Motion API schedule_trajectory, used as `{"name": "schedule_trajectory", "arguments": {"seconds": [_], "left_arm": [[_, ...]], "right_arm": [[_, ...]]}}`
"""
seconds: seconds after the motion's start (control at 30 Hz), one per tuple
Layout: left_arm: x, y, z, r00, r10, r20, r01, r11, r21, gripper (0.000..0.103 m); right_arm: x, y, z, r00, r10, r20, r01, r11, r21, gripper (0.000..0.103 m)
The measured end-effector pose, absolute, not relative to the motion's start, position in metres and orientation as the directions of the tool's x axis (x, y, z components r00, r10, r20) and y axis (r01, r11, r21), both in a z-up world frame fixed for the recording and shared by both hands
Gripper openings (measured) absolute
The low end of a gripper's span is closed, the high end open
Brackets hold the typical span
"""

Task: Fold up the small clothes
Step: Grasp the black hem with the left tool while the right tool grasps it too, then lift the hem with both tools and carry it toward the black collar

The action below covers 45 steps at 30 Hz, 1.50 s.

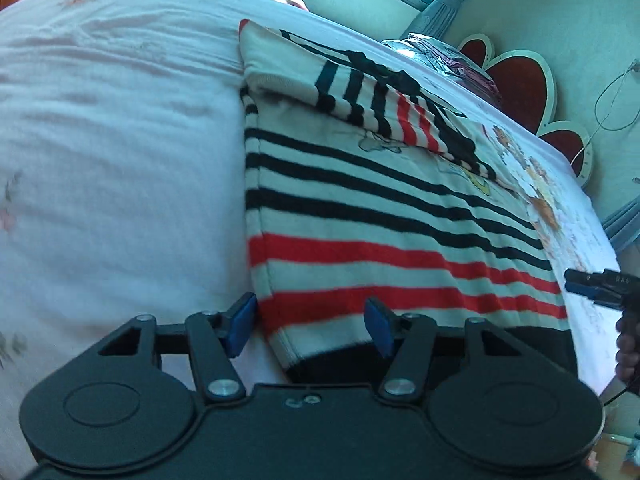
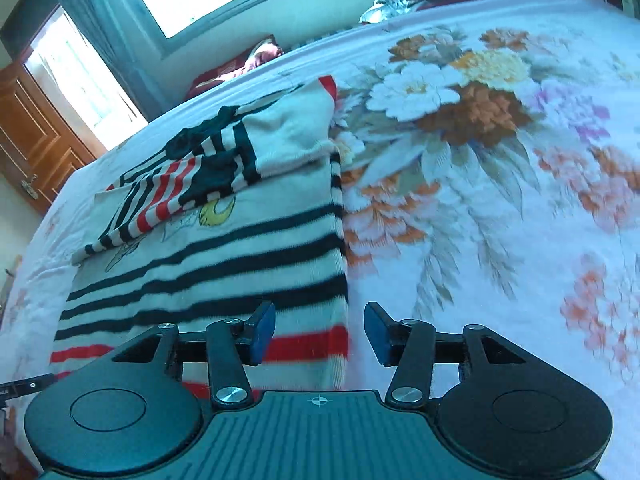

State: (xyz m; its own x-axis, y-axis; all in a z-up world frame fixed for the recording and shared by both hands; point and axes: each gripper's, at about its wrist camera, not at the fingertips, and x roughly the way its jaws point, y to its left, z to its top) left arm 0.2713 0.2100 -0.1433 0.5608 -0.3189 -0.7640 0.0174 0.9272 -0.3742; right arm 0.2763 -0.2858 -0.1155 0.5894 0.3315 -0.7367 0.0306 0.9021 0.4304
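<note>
A small white sweater with black and red stripes lies flat on the bed, its sleeves folded in over the chest. It also shows in the right wrist view. My left gripper is open, its jaws straddling the sweater's bottom left corner near the hem. My right gripper is open over the sweater's bottom right edge, one pad above the fabric and one above the sheet. The right gripper also shows at the right edge of the left wrist view.
The bed has a white floral sheet. A red scalloped headboard and a pile of bedding stand at the far end. A wooden door and window curtains are beyond the bed.
</note>
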Motion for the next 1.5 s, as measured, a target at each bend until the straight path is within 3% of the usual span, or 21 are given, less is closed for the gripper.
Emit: {"name": "schedule_trajectory", "arguments": {"seconds": [0.1,0.37,0.47,0.5,0.53,0.6,0.67,0.73,0.8,0.87,1.1,1.33,1.5], "left_arm": [[0.249,0.205,-0.147,0.560,-0.355,-0.749,-0.025,0.896,-0.443,0.056],[0.205,0.211,-0.172,0.621,-0.473,-0.625,-0.121,0.729,-0.673,0.054],[0.207,0.210,-0.177,0.637,-0.483,-0.601,-0.141,0.693,-0.707,0.054],[0.210,0.206,-0.176,0.637,-0.477,-0.606,-0.140,0.702,-0.699,0.047],[0.212,0.203,-0.176,0.633,-0.457,-0.625,-0.144,0.724,-0.675,0.012],[0.209,0.199,-0.170,0.658,-0.406,-0.634,-0.162,0.745,-0.647,0.005],[0.195,0.202,-0.156,0.722,-0.364,-0.588,-0.147,0.751,-0.644,0.005],[0.190,0.202,-0.156,0.708,-0.316,-0.632,-0.166,0.795,-0.583,0.005],[0.191,0.206,-0.173,0.669,-0.311,-0.675,-0.209,0.793,-0.573,0.006],[0.187,0.212,-0.176,0.692,-0.319,-0.647,-0.222,0.759,-0.612,0.005],[0.202,0.221,-0.132,0.777,-0.327,-0.537,-0.151,0.732,-0.664,0.005],[0.312,0.225,-0.077,0.862,-0.333,-0.381,-0.037,0.709,-0.704,0.005],[0.413,0.230,-0.064,0.857,-0.333,-0.394,-0.025,0.737,-0.675,0.005]], "right_arm": [[0.244,-0.296,-0.131,0.548,0.397,-0.736,0.038,0.867,0.496,0.050],[0.188,-0.298,-0.143,0.512,0.589,-0.626,0.019,0.720,0.693,0.048],[0.189,-0.293,-0.149,0.480,0.635,-0.605,0.017,0.683,0.730,0.029],[0.191,-0.291,-0.152,0.477,0.641,-0.601,0.014,0.679,0.734,0.016],[0.194,-0.290,-0.154,0.471,0.640,-0.607,0.010,0.684,0.730,0.005],[0.194,-0.291,-0.148,0.485,0.641,-0.595,-0.013,0.685,0.728,0.004],[0.186,-0.298,-0.128,0.531,0.657,-0.536,-0.088,0.672,0.736,0.004],[0.181,-0.305,-0.118,0.547,0.656,-0.519,-0.130,0.680,0.722,0.004],[0.184,-0.307,-0.130,0.512,0.619,-0.595,-0.099,0.731,0.675,0.004],[0.191,-0.305,-0.150,0.457,0.604,-0.653,-0.050,0.751,0.659,0.004],[0.211,-0.317,-0.098,0.602,0.619,-0.505,-0.117,0.693,0.711,0.004],[0.309,-0.309,-0.041,0.716,0.553,-0.426,-0.155,0.722,0.675,0.004],[0.418,-0.304,-0.030,0.735,0.523,-0.432,-0.112,0.722,0.683,0.004]]}}
